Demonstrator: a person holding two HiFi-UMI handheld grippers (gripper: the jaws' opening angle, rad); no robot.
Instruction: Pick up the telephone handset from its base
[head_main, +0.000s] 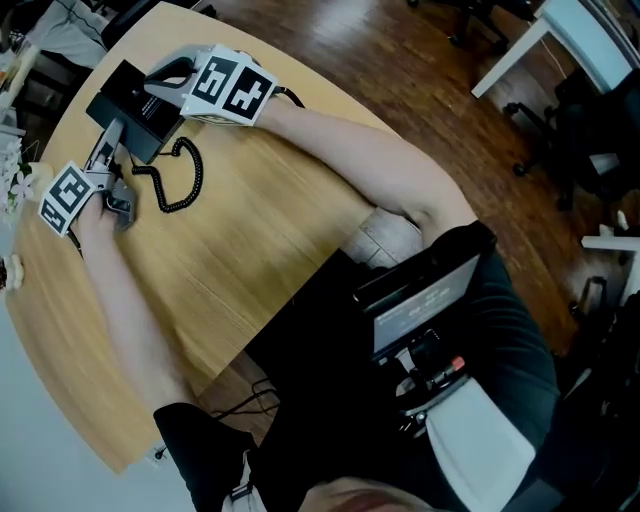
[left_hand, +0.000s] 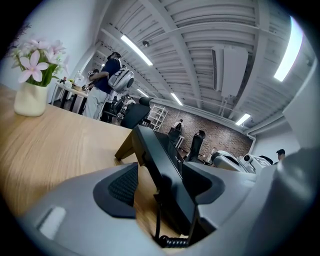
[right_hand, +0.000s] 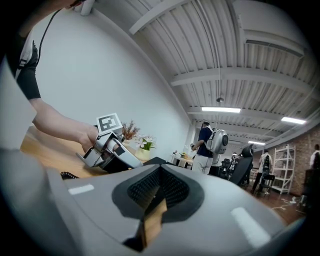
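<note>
The left tool (left_hand: 161, 185) is released, its jaws standing apart on either side of the near end of the black plastic telephone handset (left_hand: 175, 195). The handset lies on its black wedge-shaped telephone base (head_main: 140, 100) at the far left of the light wooden table (head_main: 260, 230). One pad looks to be against the handset, while bare table shows between the other pad and the plastic, so no grasp is made yet. The right tool (right_hand: 159, 190) is clenched on nothing, with only a sliver of table showing through its pads. In the head view it lies over the base, though I cannot tell whether it presses on it. The black coiled cord (head_main: 190, 180) loops loosely on the table beside the phone and runs up into the gap between the left jaws. The uneven gap is the first risk: closing from here could shove the handset sideways on its cradle instead of clamping it squarely. A hold this near one end would probably let the smooth handset swing or slip out as it rises. The cord could also be pinched under a pad, or pull taut and drag the base along if the right tool is not steadying it.
</note>
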